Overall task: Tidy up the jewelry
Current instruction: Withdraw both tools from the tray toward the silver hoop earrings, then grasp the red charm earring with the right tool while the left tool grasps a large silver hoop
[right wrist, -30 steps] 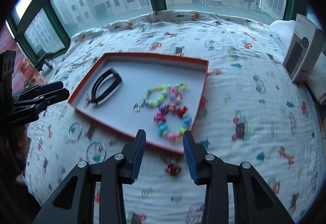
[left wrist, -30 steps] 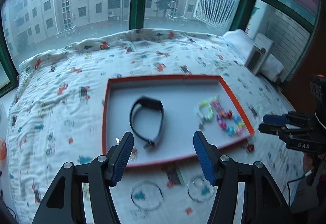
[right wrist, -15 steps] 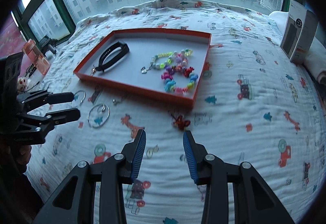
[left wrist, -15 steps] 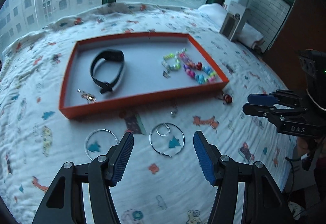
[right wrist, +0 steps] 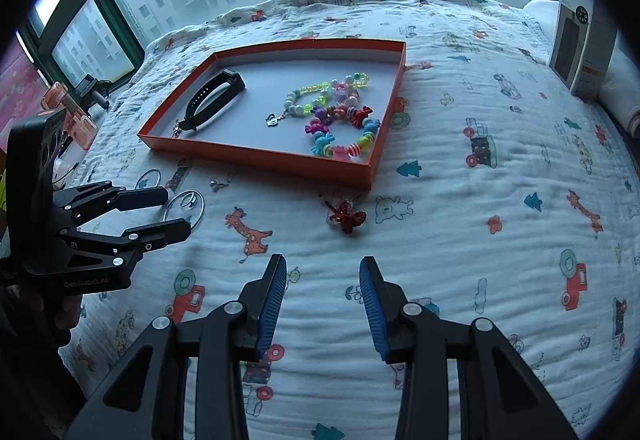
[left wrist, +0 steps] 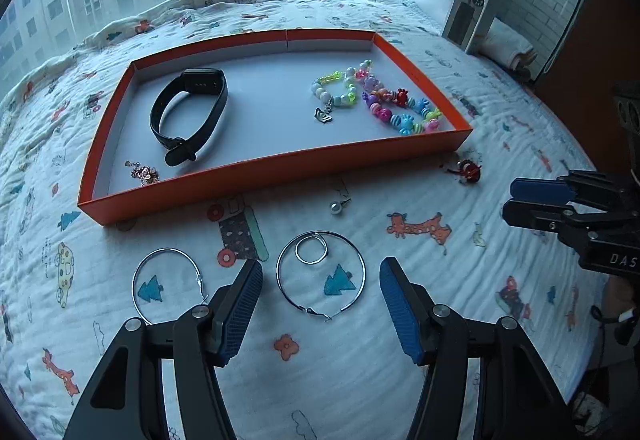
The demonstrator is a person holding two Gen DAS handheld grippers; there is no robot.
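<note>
Between your left gripper's [left wrist: 321, 294] spread fingers lies a large hoop earring [left wrist: 321, 274] on the bed [left wrist: 520, 144], untouched; your right gripper [right wrist: 323, 294] hangs empty, parted, near the red charm [right wrist: 347, 218].

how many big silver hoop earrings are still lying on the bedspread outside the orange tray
2. One big hoop lies just ahead of the left tool, with a small ring inside its outline. The other hoop lies to its left. Neither is in the orange tray. None seems hidden.
</note>
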